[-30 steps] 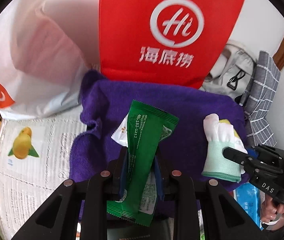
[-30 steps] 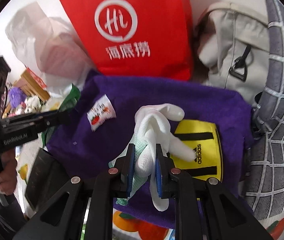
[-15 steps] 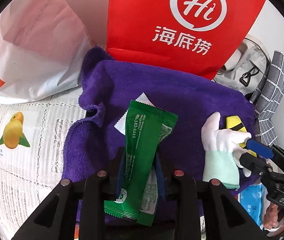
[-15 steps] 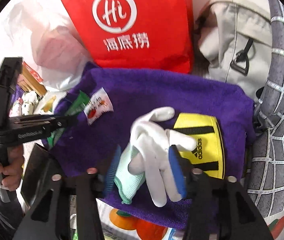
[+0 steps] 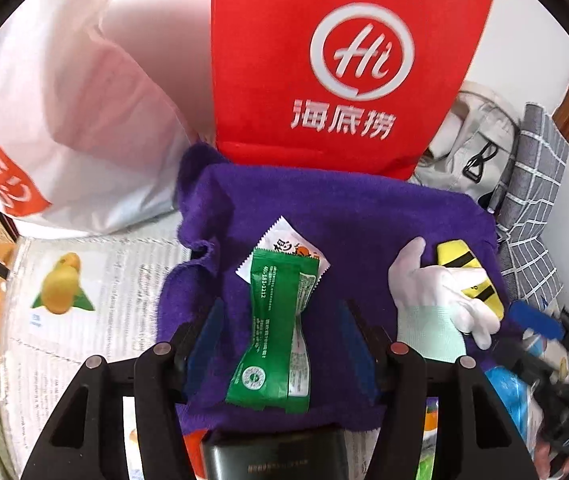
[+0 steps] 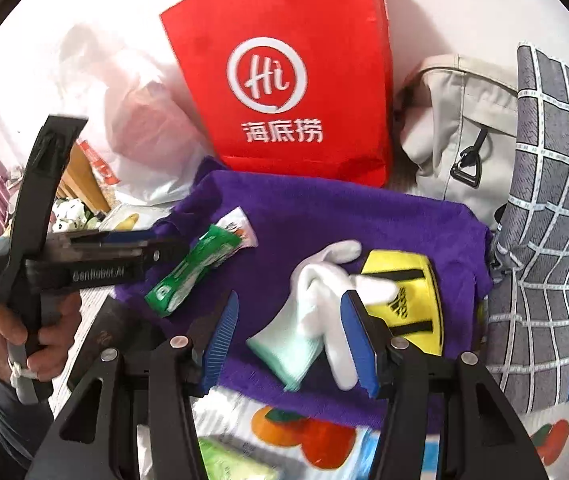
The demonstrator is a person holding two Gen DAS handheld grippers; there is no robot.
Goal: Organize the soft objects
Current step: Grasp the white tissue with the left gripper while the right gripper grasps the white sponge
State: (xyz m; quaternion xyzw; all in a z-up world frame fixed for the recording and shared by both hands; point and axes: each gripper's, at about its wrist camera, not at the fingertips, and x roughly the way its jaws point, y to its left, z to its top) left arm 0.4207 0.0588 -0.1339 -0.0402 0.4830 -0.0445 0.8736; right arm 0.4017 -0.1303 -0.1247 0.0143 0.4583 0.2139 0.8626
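Observation:
A purple towel (image 5: 344, 216) (image 6: 324, 216) lies spread on the table. On it lie a green snack packet (image 5: 276, 320) (image 6: 192, 268), a small white sachet (image 5: 284, 240) (image 6: 238, 224), a white glove with a mint cuff (image 5: 432, 304) (image 6: 312, 312) and a yellow Adidas pouch (image 5: 466, 268) (image 6: 408, 296). My left gripper (image 5: 280, 332) is open, its jaws on either side of the green packet, not touching it. My right gripper (image 6: 292, 332) is open around the glove, which rests on the towel.
A red paper bag (image 5: 340, 64) (image 6: 284, 72) stands behind the towel. A white plastic bag (image 5: 64, 120) is at the left, a beige backpack (image 6: 456, 128) and a grey checked cushion (image 6: 556, 200) at the right. A black box (image 5: 272, 456) lies by the front edge.
Both grippers opened. The left let go of the green packet and the right let go of the glove; both now lie on the towel. Both grippers pulled back a little.

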